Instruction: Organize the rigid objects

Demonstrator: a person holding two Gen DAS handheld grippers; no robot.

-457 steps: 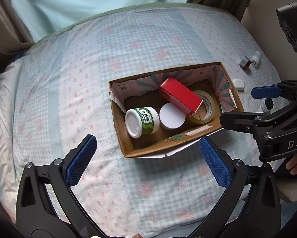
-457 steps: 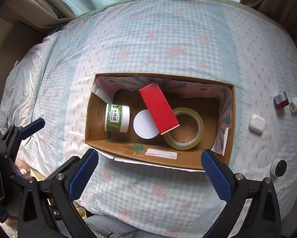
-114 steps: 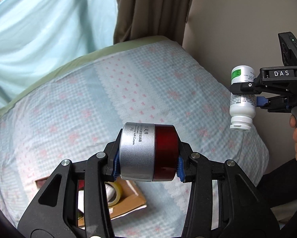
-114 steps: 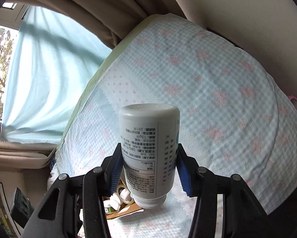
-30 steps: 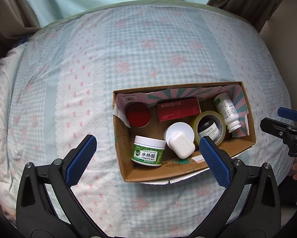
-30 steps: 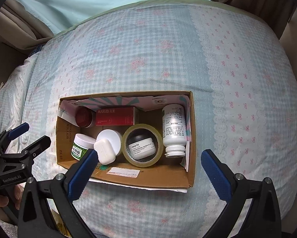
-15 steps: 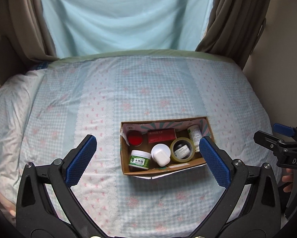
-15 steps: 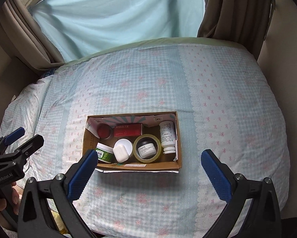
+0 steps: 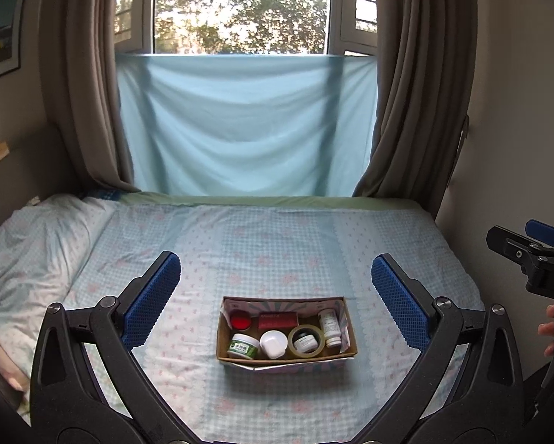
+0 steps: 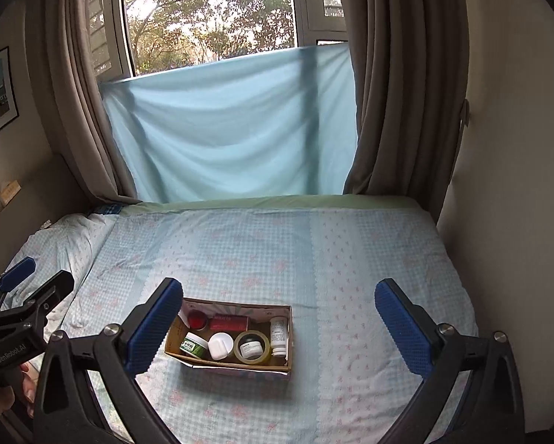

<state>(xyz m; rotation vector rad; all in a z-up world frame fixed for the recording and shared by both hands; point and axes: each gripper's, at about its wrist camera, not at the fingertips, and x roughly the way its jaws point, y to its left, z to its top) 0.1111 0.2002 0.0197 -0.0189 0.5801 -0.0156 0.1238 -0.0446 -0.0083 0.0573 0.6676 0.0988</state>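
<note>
Cardboard box (image 9: 287, 360) on the bed (image 9: 262, 255) now sits small and low between my jaws in both wrist views, where a second ago it filled most of each frame: I have pulled both tools up and back, well clear of it. Fifteen seconds ago small things lay loose on the cover to the box's right; now the cover around it shows nothing loose. Left to right the box holds a red-topped jar (image 9: 239, 321) at the back with a green-labelled jar (image 9: 243, 346) in front of it, a red carton (image 9: 279, 320) along the back wall, a white case (image 9: 274, 344) lying on a white lid, a tape roll (image 9: 307, 339) with a small jar inside its ring, and a white bottle (image 9: 330, 327) lying by the right wall. My left gripper (image 9: 277, 301) is spread wide with nothing between the blue pads, and my right gripper (image 10: 279, 320) likewise (each shows at the edge of the other's view). I judge the sorting finished, or very nearly.

The bed wears a soft blue-and-white checked cover with pink flowers, rumpled towards the pillow (image 9: 36, 244) at left, so the box rests on yielding ground. Behind hang brown curtains (image 9: 406, 92), a pale blue sheet (image 9: 243, 125) across the lower window, and trees beyond the glass.
</note>
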